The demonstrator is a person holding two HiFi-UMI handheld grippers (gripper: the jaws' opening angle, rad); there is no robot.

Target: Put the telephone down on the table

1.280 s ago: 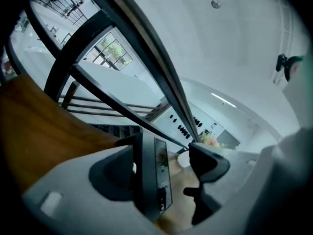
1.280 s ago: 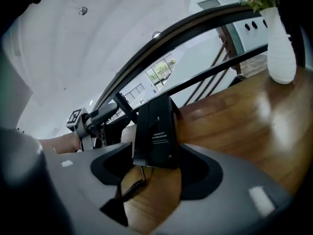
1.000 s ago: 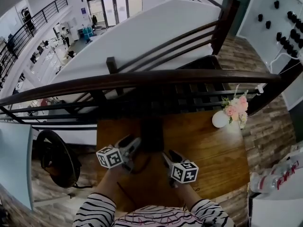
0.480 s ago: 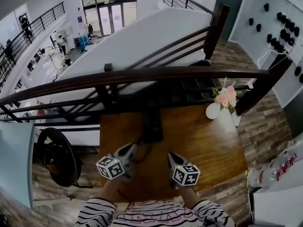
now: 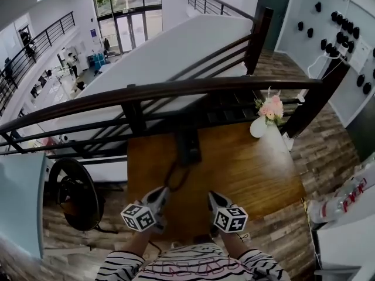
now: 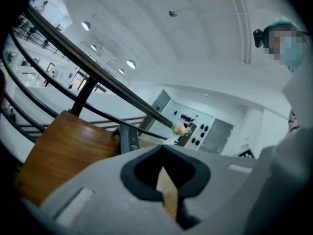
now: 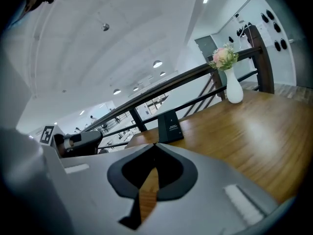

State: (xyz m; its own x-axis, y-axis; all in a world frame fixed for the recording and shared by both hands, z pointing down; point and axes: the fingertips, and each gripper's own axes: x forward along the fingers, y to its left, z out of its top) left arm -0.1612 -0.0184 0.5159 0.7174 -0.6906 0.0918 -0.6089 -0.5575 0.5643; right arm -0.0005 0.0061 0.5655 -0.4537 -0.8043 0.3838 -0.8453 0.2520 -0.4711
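Note:
The black telephone [image 5: 188, 147] rests on the far side of the wooden table [image 5: 252, 174], close to the railing, and its cord [image 5: 174, 179] loops toward me. It also shows in the left gripper view [image 6: 128, 138] and the right gripper view [image 7: 169, 127]. Back at the table's near edge, my left gripper [image 5: 162, 192] is shut and holds nothing. A little to its right, my right gripper [image 5: 212, 197] is also shut and holds nothing. Both point at the telephone from well short of it. The left gripper [image 7: 78, 141] appears in the right gripper view too.
A white vase of pink flowers [image 5: 262, 122] stands at the table's far right corner. A dark wooden railing [image 5: 176, 92] runs just behind the table. A black round seat [image 5: 73, 195] sits on the floor at the left, and white bottles [image 5: 345, 198] are at the right.
Both grippers have drawn back from the telephone toward the table's near edge, and their jaws have shut. The telephone has stayed on the table.

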